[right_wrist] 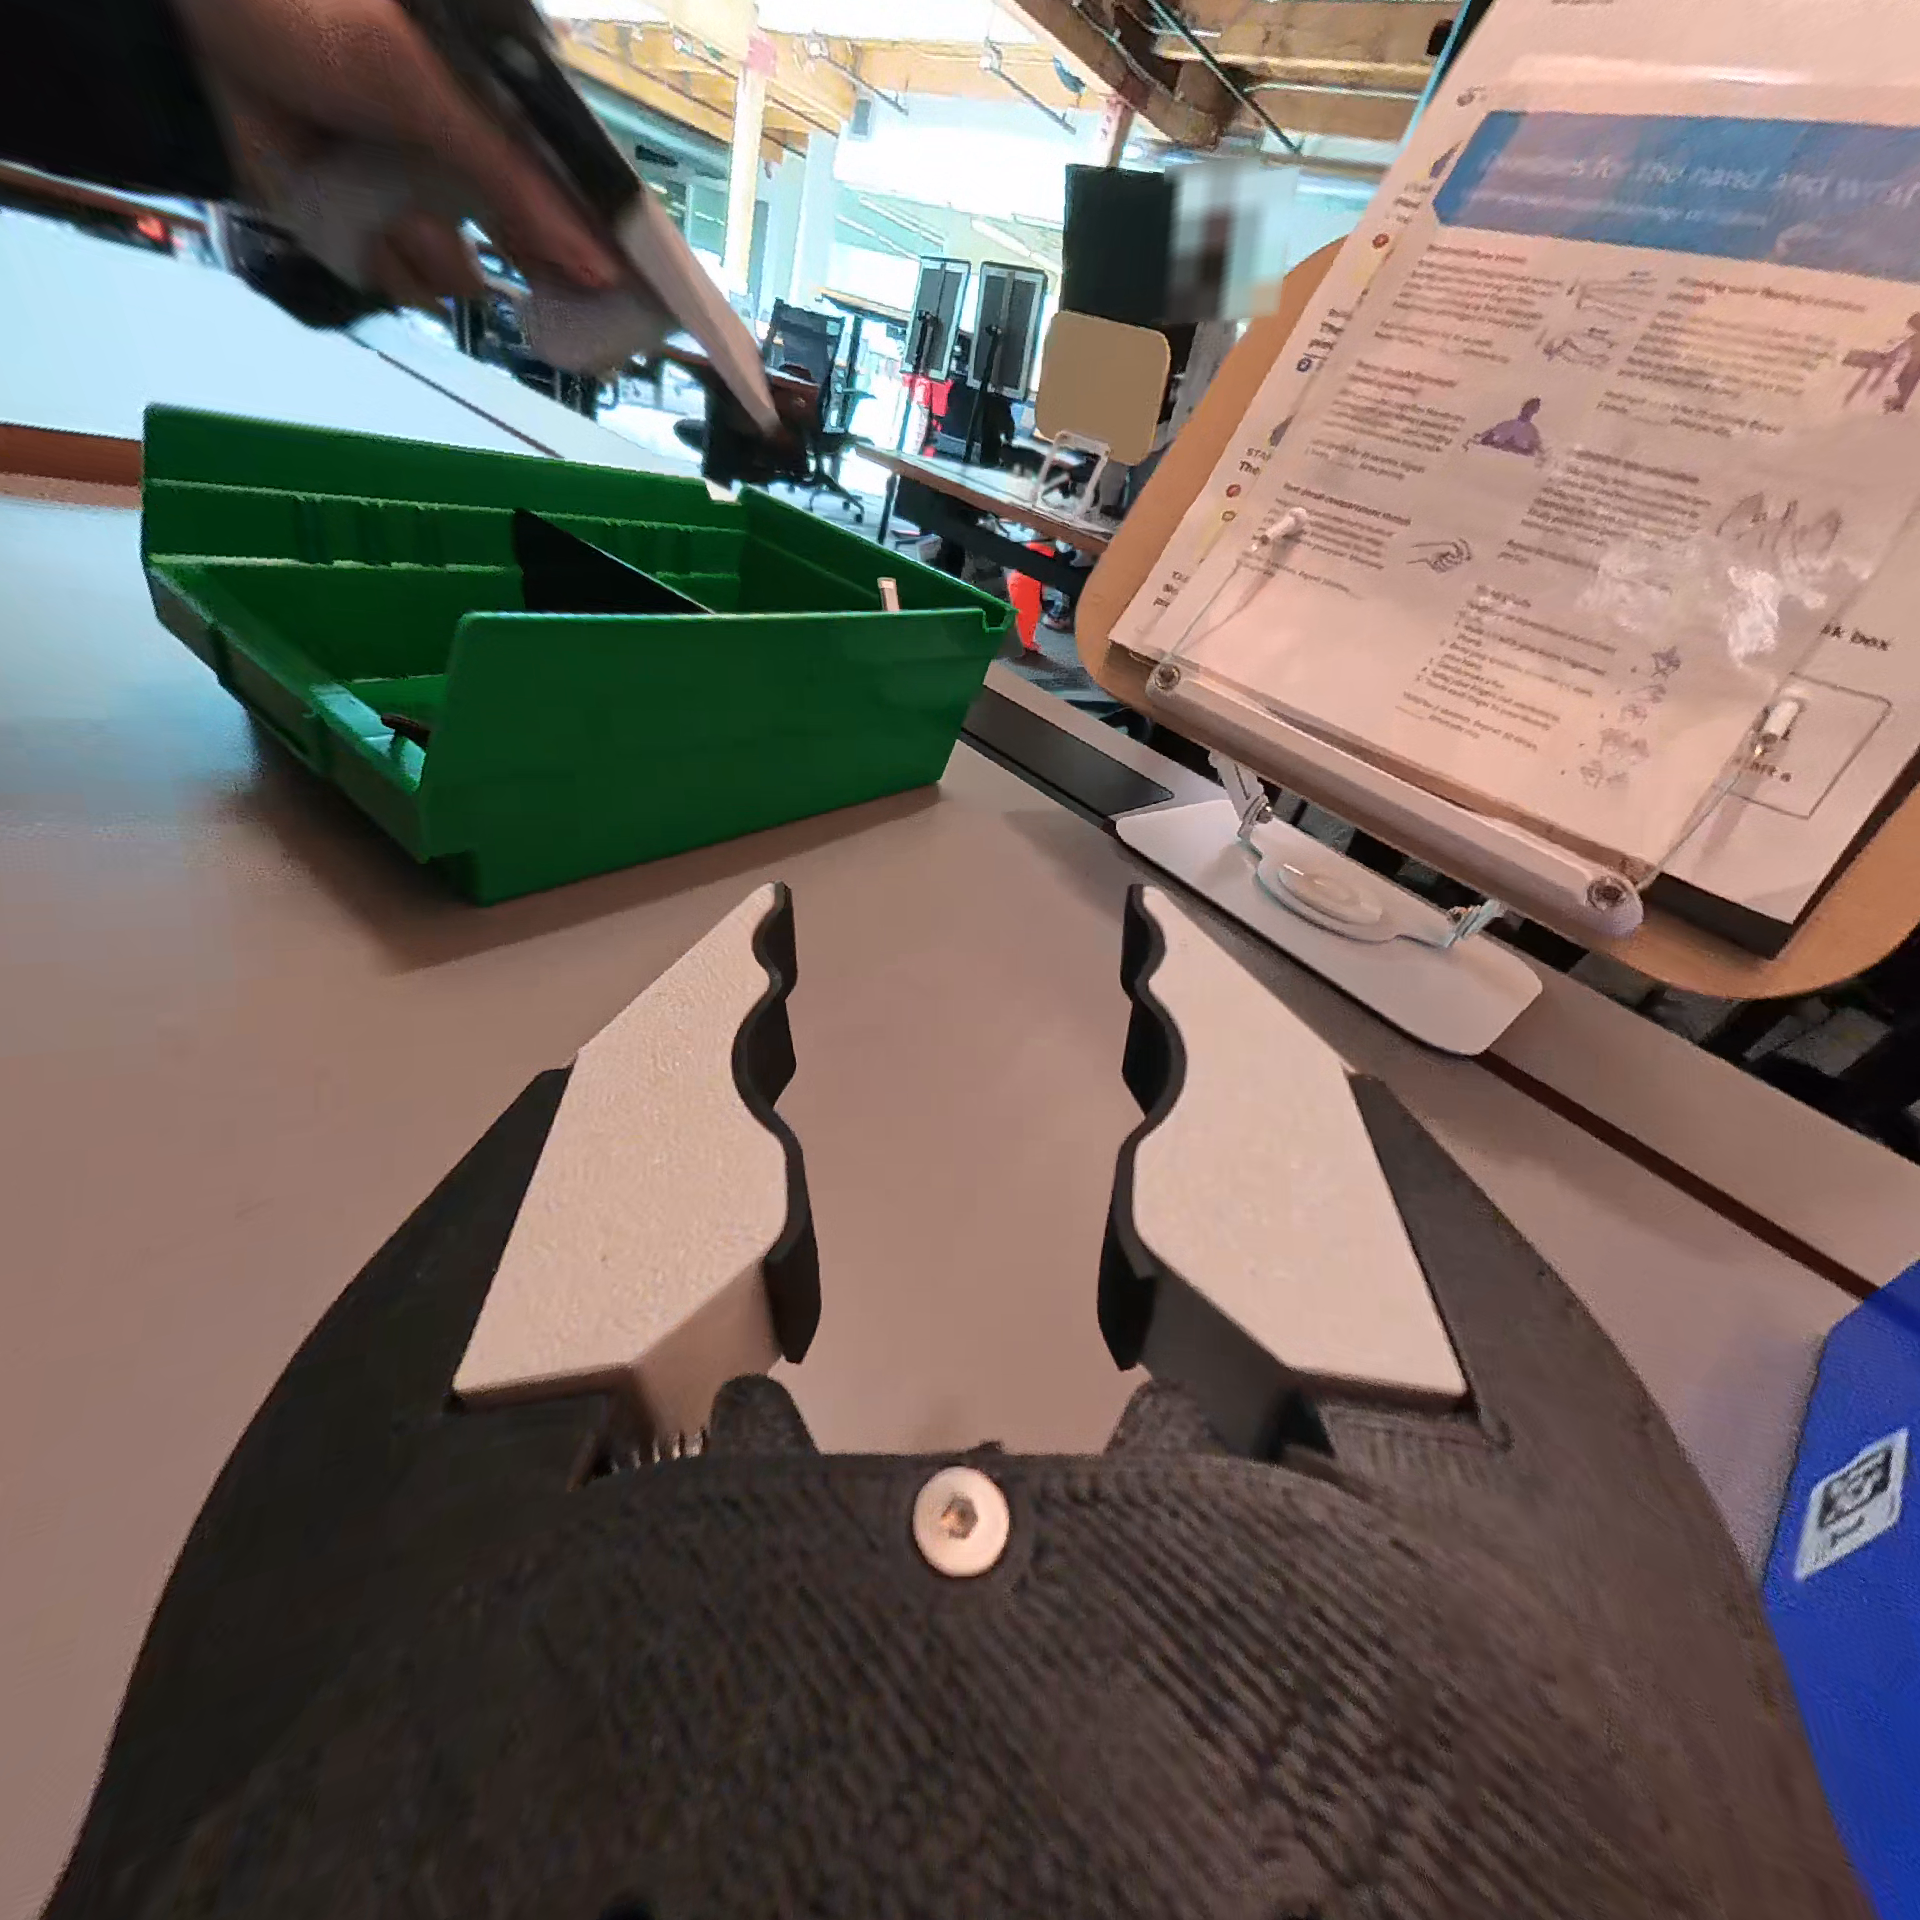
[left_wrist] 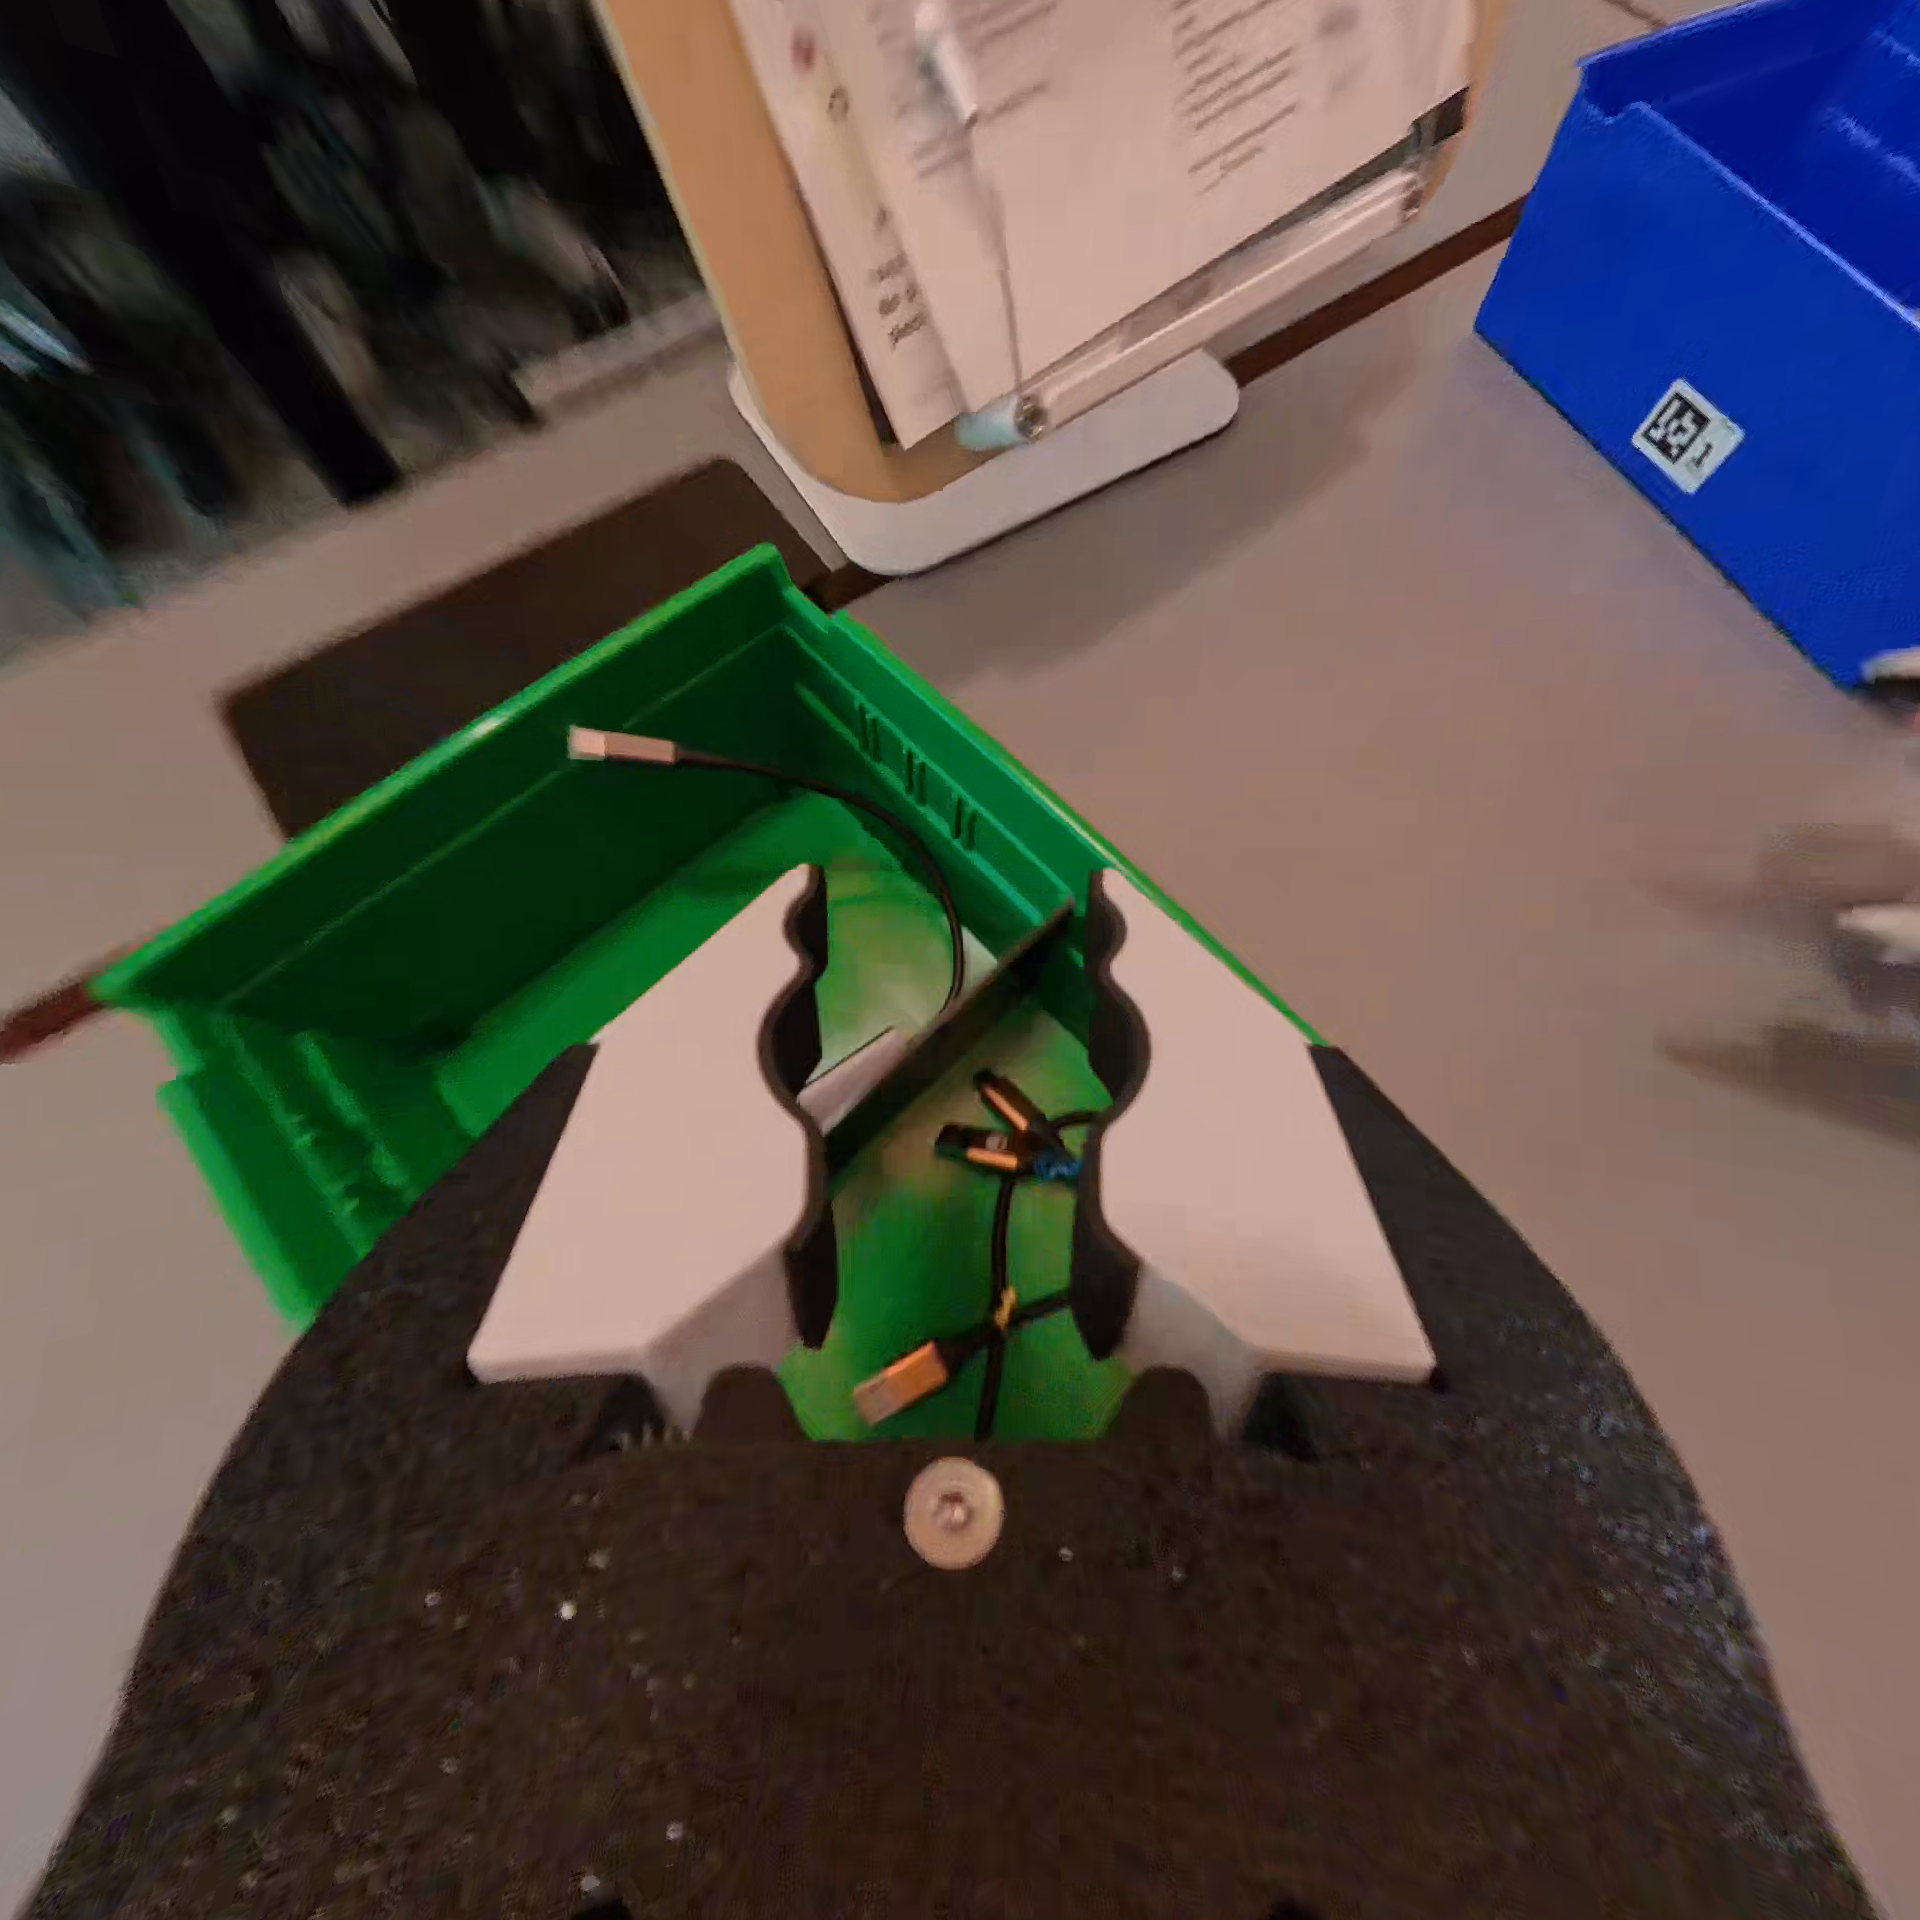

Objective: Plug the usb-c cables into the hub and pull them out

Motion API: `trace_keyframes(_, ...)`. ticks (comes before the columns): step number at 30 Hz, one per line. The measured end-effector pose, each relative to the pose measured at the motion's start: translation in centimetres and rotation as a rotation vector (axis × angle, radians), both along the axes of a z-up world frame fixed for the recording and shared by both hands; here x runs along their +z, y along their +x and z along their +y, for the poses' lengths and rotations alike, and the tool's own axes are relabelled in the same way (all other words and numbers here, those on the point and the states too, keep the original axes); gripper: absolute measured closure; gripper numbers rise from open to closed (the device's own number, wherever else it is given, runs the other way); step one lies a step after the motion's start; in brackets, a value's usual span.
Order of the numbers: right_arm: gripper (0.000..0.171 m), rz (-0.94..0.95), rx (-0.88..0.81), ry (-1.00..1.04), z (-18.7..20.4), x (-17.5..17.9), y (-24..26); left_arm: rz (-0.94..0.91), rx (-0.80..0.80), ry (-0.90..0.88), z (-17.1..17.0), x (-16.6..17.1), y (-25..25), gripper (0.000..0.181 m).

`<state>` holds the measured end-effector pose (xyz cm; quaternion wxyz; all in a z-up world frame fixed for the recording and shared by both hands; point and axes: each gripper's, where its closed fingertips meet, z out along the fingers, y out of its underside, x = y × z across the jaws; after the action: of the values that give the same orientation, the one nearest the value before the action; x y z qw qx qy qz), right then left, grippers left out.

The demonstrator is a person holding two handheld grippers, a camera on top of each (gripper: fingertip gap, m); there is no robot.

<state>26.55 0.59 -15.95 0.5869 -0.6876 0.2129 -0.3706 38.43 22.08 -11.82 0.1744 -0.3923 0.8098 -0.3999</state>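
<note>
The left gripper hangs over the green bin, jaws spread wide and holding nothing. Directly between and below its fingers lies the hub, a flat grey bar beside the bin's black divider, its long axis running diagonally along that divider. Its thin lead curves up to a plug resting against the bin's far wall. On the near side of the divider sit the cables, bunched with their plugs close together. The right gripper is also wide open and empty, low over the table and well clear of the bin. The left is much nearer, but the bin's walls and divider leave little room for turning.
</note>
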Motion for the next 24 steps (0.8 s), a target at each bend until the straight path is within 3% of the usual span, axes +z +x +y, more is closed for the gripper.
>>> trace_keyframes(2,0.109,0.013,-0.004,0.036,-0.5,0.0,-0.3,0.219,0.04,-0.064,-0.4,-2.4,3.6,0.131)
trace_keyframes(4,0.111,0.013,0.013,0.1,-0.6,0.6,-0.8,0.393,0.139,-0.162,-0.3,-4.9,6.4,0.14)
trace_keyframes(7,0.113,0.037,0.034,0.133,-0.4,0.5,-0.8,0.507,0.259,-0.261,-0.2,-7.8,9.0,0.137)
trace_keyframes(10,0.112,0.042,0.043,0.109,0.0,0.3,-0.8,0.558,0.325,-0.203,0.0,-10.9,9.7,0.128)
trace_keyframes(11,0.112,0.035,0.044,0.104,0.1,0.3,-0.9,0.574,0.317,-0.196,-0.3,-11.5,9.6,0.13)
trace_keyframes(12,0.113,0.029,0.045,0.096,0.2,0.4,-1.0,0.565,0.292,-0.206,-0.9,-11.5,9.6,0.152)
trace_keyframes(13,0.114,0.022,0.042,0.087,0.2,0.5,-1.0,0.54,0.24,-0.234,-1.7,-10.9,9.5,0.17)
trace_keyframes(15,0.114,0.017,0.036,0.07,0.2,0.4,-1.0,0.463,0.135,-0.282,-3.1,-9.0,8.9,0.18)
trace_keyframes(19,0.112,0.034,0.056,0.083,0.2,0.1,-1.0,0.288,0.026,-0.259,-3.5,-4.7,7.4,0.18)
trace_keyframes(24,0.112,0.019,0.048,0.126,-0.2,0.9,-1.0,0.019,-0.035,-0.337,-4.0,5.9,4.5,0.18)
